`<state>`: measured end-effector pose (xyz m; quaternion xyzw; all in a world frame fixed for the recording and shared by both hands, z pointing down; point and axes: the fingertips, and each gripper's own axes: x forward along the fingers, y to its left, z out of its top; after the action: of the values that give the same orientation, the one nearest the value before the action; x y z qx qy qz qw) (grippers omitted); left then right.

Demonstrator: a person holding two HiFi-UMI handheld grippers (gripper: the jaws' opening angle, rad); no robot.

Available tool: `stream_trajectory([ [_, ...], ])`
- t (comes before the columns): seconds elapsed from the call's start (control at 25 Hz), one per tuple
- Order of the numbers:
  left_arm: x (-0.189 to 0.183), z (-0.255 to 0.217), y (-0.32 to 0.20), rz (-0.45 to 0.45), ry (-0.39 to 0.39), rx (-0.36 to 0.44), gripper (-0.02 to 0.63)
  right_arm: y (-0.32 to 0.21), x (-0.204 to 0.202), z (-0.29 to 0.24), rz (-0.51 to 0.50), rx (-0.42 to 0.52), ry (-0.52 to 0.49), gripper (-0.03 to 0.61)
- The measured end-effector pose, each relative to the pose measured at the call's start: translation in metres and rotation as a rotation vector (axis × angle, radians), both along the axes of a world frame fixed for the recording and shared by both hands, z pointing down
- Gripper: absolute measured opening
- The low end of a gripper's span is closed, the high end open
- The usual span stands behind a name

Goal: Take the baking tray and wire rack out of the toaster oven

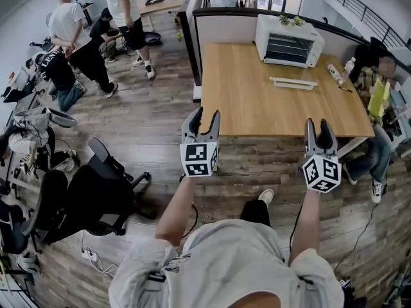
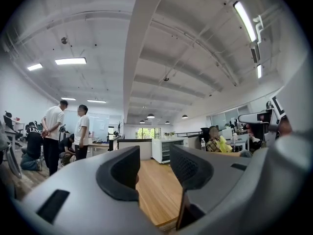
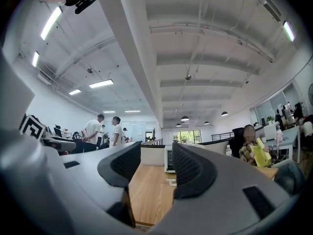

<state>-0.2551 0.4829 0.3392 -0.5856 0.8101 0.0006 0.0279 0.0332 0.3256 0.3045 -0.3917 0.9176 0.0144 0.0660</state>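
Wood desk [image 1: 257, 108]: light, smooth, matte rectangular top; most of the surface is bare.
Toaster oven [image 1: 288, 40]: white boxy metal shell with rounded corners, on the desk near its far right corner, close to the far edge. Horizontal bars show behind the dark glass front. Also seen far off past the jaws in the left gripper view [image 2: 162, 151] and the right gripper view [image 3: 167, 159].
Oven axis: long side runs along the desk's far edge; the glass front faces the near edge.
Flat pale piece [image 1: 293, 82]: thin, oblong and tray-like, flat on the desk just in front of the oven with its long side parallel to it. What it is, unclear.
Left gripper [image 1: 205, 113]: grey plastic with ribbed black pads, over the desk's near left corner. Jaws apart, nothing between them [image 2: 154, 168].
Right gripper [image 1: 317, 123]: same build, over the near edge toward the right corner. Jaws released and empty [image 3: 154, 166].
Desk right edge: clear plastic bottle [image 1: 349, 65]; seated person [image 1: 379, 88] beside it.
Floor [image 1: 154, 120]: mixed-tone wood planks; black office chair [image 1: 96, 191] at left.
Room: open office with a white beamed ceiling [image 2: 146, 33], strip lights, a low partition [image 1: 225, 24] behind the desk, and people standing [image 1: 122, 11] far left.
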Motion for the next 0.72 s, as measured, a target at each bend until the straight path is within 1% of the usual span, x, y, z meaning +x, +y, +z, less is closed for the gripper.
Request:
stream_trajectory([
  [0.2,-0.001,0.003,-0.016,0.007,0.011,-0.003,0.204,-0.011,-0.011,0.004,-0.036,-0.012,0.007,0.210],
  [0.28,-0.002,0.010,-0.024,0.012,0.023,-0.013,0.204,-0.016,-0.013,0.009,-0.037,-0.014,0.025,0.196],
  [0.44,-0.001,0.029,-0.048,0.026,0.047,-0.052,0.204,-0.034,-0.012,0.030,-0.024,-0.039,0.070,0.196],
  [0.56,0.004,0.046,-0.070,0.039,0.064,-0.093,0.202,-0.052,-0.006,0.044,-0.012,-0.069,0.076,0.196],
  [0.72,0.019,0.069,-0.105,0.065,0.083,-0.145,0.202,-0.081,0.011,0.066,0.020,-0.103,0.086,0.198],
])
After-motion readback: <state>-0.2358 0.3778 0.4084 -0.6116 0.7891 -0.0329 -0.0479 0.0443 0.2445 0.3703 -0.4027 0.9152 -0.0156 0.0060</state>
